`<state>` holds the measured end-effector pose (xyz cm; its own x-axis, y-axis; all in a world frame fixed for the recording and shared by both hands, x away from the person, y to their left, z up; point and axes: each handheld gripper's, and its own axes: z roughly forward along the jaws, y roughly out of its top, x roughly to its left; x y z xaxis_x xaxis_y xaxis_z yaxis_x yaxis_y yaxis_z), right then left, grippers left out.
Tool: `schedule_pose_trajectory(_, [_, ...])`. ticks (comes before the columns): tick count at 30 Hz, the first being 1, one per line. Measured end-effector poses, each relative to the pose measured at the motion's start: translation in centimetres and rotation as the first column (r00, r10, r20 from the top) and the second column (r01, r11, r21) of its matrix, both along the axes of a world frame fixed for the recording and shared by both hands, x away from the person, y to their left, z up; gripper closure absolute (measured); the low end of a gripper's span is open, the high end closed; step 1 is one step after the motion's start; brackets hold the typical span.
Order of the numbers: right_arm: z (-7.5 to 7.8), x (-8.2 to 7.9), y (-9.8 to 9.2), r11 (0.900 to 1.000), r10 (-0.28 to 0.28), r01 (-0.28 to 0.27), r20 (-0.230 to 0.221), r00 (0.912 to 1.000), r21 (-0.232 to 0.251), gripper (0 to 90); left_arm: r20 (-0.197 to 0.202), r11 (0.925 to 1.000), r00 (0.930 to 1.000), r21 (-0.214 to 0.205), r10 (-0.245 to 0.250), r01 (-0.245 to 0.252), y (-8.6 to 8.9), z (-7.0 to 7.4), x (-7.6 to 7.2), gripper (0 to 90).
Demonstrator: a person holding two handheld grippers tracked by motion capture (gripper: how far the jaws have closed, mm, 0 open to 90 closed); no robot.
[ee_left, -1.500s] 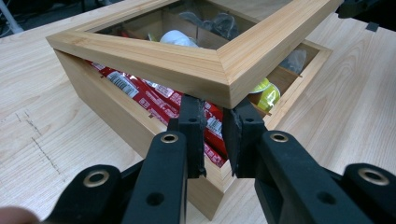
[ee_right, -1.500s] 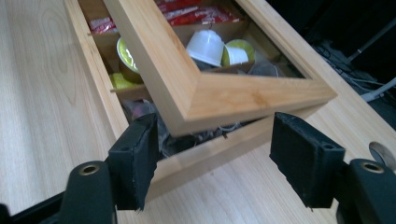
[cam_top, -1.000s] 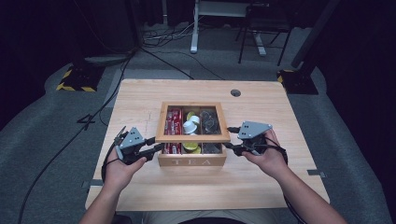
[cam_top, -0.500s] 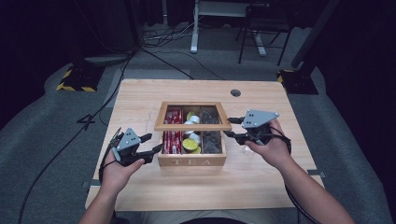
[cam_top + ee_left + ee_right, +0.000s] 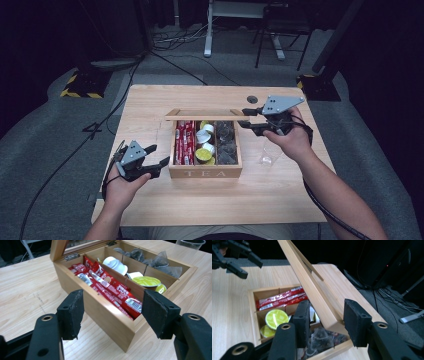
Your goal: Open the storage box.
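Right hand-held gripper (image 5: 325, 320), slanted wooden lid (image 5: 312, 287)

pale wood tea box (image 5: 205, 172); red sachets (image 5: 184, 142); yellow-green capsules (image 5: 204, 155); black tongs (image 5: 157, 156).

Raised lid (image 5: 205, 114) blocks box (image 5: 205, 172) rear; front approach open.

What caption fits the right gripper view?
Right gripper lifting the hinged wooden lid off a compartmented wooden tea box.
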<state>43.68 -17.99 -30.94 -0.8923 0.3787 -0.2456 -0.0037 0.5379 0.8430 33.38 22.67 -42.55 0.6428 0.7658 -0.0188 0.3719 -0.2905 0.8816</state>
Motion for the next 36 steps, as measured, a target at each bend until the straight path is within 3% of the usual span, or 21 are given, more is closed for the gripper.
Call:
schedule_pose_trajectory(8, [1.5, 2.1, 0.3, 0.9990, -0.006, 0.006, -0.005, 1.0000, 0.045, 59.5, -0.003, 0.9996, 0.9997, -0.011, 0.024, -0.024, 0.8, -0.1, -0.4, 34.6])
schedule_pose_trajectory(15, [2.7, 4.3, 0.2, 0.9965, -0.019, 0.020, -0.007, 0.9998, 0.081, 60.6, -0.012, 0.9995, 0.9996, -0.015, 0.027, -0.027, 0.8, -0.4, 0.1, 34.7])
schedule_pose_trajectory(23, [3.8, 7.1, 0.3, 0.9896, -0.070, 0.071, -0.014, 0.9974, 0.125, 61.2, -0.035, 0.9995, 0.9991, -0.020, 0.023, -0.024, 0.7, -1.0, 1.1, 34.2])
schedule_pose_trajectory(28, [4.0, 9.3, 0.4, 0.9790, -0.097, 0.102, -0.038, 0.9946, 0.176, 61.0, -0.043, 0.9992, 0.9988, -0.031, 0.024, -0.025, 0.7, -1.2, 1.4, 33.9])
schedule_pose_trajectory(31, [4.3, 10.3, 0.5, 0.9766, -0.110, 0.117, -0.050, 0.9927, 0.180, 61.1, -0.049, 0.9992, 0.9985, -0.030, 0.025, -0.026, 0.7, -1.3, 1.6, 33.7])
schedule_pose_trajectory(36, [4.8, 11.8, 1.3, 0.9746, -0.168, 0.173, -0.044, 0.9848, 0.142, 59.1, -0.067, 0.9985, 0.9967, -0.027, 0.047, -0.048, 0.9, -1.4, 1.8, 33.3])
